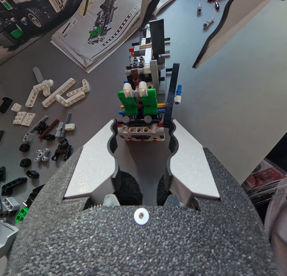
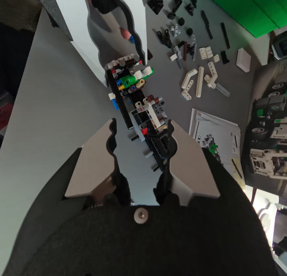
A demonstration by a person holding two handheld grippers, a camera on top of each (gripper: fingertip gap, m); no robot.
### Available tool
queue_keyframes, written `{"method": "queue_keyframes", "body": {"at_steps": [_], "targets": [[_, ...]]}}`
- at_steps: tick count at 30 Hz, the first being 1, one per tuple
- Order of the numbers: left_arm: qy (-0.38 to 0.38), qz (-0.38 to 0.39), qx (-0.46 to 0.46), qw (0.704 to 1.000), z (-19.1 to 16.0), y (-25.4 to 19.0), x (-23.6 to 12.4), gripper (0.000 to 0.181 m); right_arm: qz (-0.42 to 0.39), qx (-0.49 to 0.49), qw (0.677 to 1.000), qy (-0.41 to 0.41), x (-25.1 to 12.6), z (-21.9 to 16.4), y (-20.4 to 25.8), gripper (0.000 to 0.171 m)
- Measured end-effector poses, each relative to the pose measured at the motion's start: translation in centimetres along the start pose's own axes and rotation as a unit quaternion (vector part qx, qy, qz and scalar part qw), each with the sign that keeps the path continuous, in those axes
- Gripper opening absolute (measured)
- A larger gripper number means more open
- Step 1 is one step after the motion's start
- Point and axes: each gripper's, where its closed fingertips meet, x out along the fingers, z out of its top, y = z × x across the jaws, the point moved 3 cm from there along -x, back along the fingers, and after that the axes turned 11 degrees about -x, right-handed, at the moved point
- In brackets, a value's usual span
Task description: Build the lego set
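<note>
While the long lego chassis (image 1: 144, 97) is lying on the grey table (image 1: 99, 66), the left gripper (image 1: 142, 128) is straddling its white end with jaws apart, and the right gripper (image 2: 142, 125) is spreading wide over the opposite end; whether its finger is touching the black beam is hard to say. Seemingly the model is being steadied for the next piece. Both tongs need closing gently. Loose white beams (image 1: 59, 91) and an open instruction booklet (image 1: 99, 28) are waiting alongside.
</note>
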Motion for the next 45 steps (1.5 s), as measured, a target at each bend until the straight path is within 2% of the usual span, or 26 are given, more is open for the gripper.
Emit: {"method": "queue_keyframes", "body": {"at_steps": [4, 8, 9, 12, 15, 22, 31, 35, 45], "targets": [[0.0, -0.001, -0.004, 1.0, 0.0, 0.0, 0.0, 0.065, 0.083, -0.089, 0.992, 0.022, 1.7, 0.4, -1.0, 0.068], [-0.001, -0.005, -0.01, 1.0, 0.0, 0.1, -0.1, 0.066, 0.183, -0.121, 0.975, 0.037, 3.4, 0.5, -0.9, 0.069], [0.0, -0.006, -0.012, 1.0, 0.0, 0.1, -0.1, 0.066, 0.185, -0.132, 0.973, 0.037, 3.8, 0.5, -1.1, 0.073], [-0.001, -0.007, -0.017, 1.0, 0.0, 0.1, -0.1, 0.066, 0.214, -0.145, 0.965, 0.048, 4.3, 0.2, -1.4, 0.07], [-0.001, -0.01, -0.019, 1.0, 0.0, 0.1, -0.1, 0.066, 0.211, -0.172, 0.961, 0.056, 4.6, 0.0, -1.4, 0.071], [-0.003, -0.009, -0.019, 1.0, 0.0, 0.1, -0.2, 0.066, 0.235, -0.163, 0.957, 0.051, 4.8, -0.1, -1.7, 0.063], [-0.001, -0.006, -0.014, 1.0, 0.0, 0.1, -0.1, 0.066, 0.23, -0.163, 0.959, 0.039, 5.0, -0.2, -1.4, 0.065], [-0.001, -0.008, -0.017, 1.0, 0.0, 0.1, -0.1, 0.066, 0.237, -0.162, 0.958, 0.029, 4.9, -0.1, -1.4, 0.059], [-0.002, -0.006, -0.02, 1.0, 0.0, 0.2, -0.1, 0.066, 0.238, -0.165, 0.957, 0.029, 4.9, 0.0, -1.5, 0.058]]}}
